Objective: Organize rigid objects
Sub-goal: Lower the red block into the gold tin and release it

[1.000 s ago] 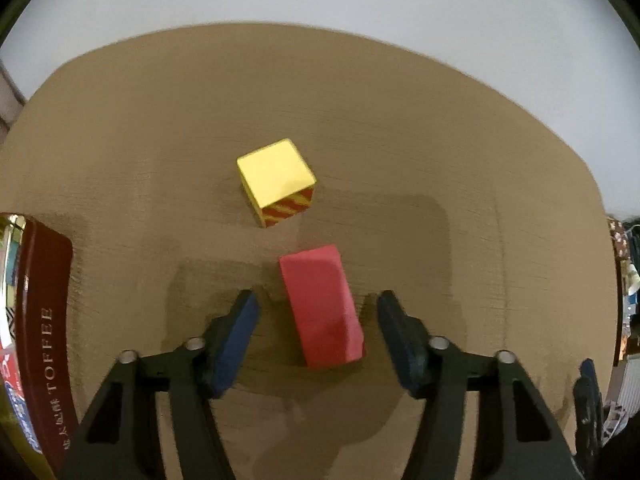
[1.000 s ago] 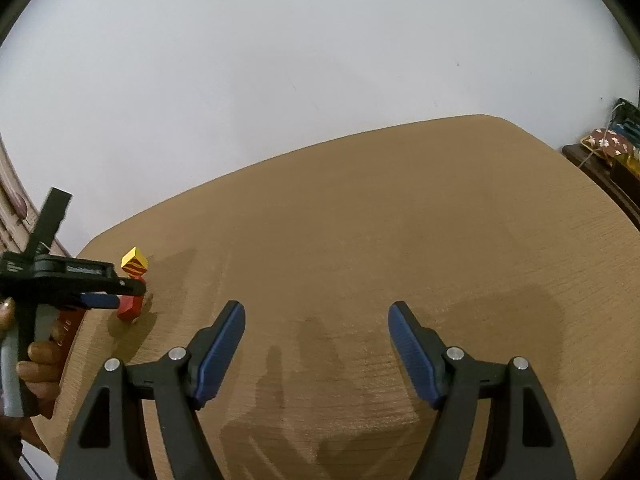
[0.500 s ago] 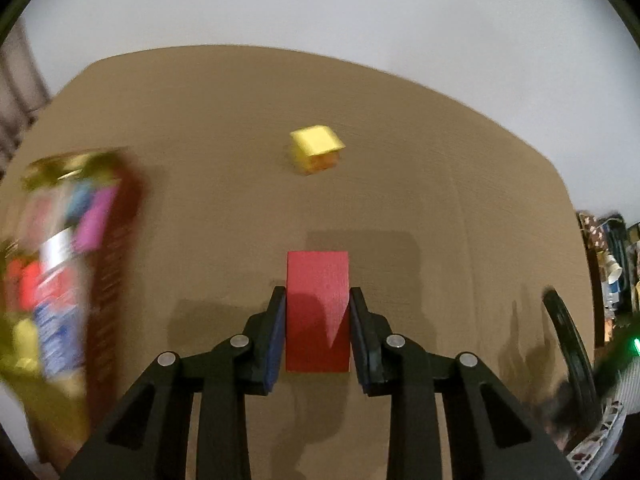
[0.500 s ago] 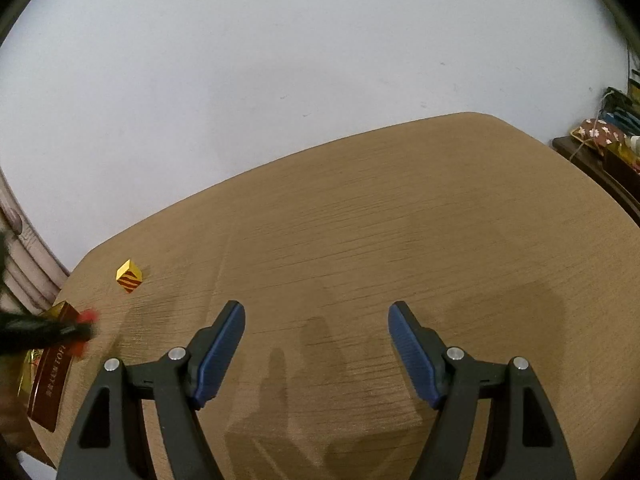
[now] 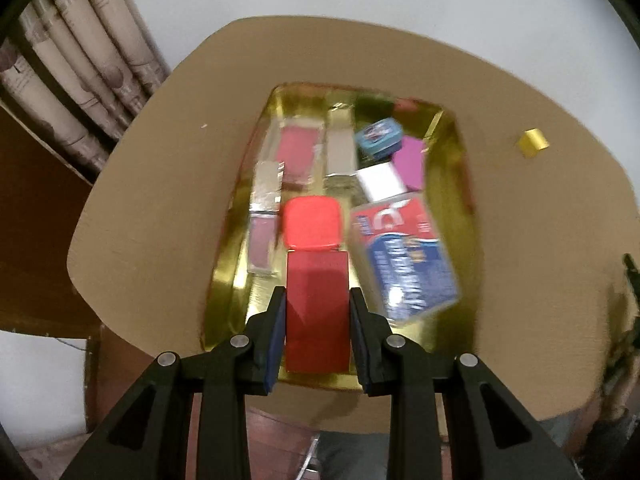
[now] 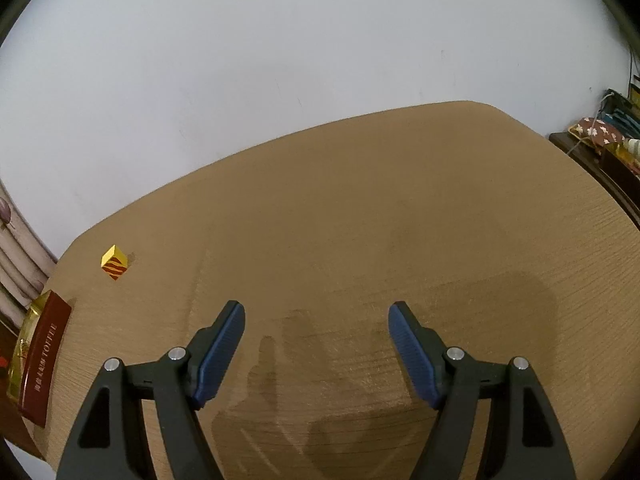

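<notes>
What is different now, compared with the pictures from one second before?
The left tongs closed on the red block, lifted it off the table and carried it over the gold tin. The yellow striped cube stayed in place, and the right tongs stayed open and empty.

We found the tin's [image 5: 448, 120] contents smeared by motion blur, and its far end [image 6: 40, 344] cut off by the frame's edge.
</notes>
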`<state>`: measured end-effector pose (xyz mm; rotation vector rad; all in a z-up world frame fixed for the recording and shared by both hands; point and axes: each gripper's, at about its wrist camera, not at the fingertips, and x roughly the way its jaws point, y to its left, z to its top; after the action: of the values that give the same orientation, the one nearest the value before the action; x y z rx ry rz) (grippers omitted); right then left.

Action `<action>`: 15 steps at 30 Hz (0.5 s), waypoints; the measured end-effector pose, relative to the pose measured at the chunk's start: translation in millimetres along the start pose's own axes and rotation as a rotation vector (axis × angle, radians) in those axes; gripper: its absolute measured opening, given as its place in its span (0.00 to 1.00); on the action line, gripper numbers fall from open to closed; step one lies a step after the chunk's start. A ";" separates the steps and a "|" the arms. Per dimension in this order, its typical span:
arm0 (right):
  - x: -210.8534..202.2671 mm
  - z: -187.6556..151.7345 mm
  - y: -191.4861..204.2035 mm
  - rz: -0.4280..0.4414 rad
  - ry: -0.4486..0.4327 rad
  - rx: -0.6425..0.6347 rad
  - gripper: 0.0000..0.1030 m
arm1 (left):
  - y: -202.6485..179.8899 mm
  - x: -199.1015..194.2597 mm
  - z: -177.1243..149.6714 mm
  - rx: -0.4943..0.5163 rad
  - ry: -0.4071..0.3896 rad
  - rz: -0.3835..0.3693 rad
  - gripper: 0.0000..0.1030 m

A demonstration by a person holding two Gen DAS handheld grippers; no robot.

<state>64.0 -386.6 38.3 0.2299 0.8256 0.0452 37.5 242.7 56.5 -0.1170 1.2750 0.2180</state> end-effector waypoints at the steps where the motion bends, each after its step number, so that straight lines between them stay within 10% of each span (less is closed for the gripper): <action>1: 2.1 0.0 1.6 -0.005 0.005 -0.001 0.74 | -3.9 4.2 -3.2 0.003 0.006 -0.007 0.25; 15: 21.8 -2.8 17.4 -0.029 0.040 -0.010 0.74 | 2.2 38.2 -25.6 0.058 0.039 0.070 0.26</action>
<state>77.6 -366.3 24.5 0.2079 0.8687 0.0269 23.5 243.3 12.6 -0.0274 1.3247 0.2398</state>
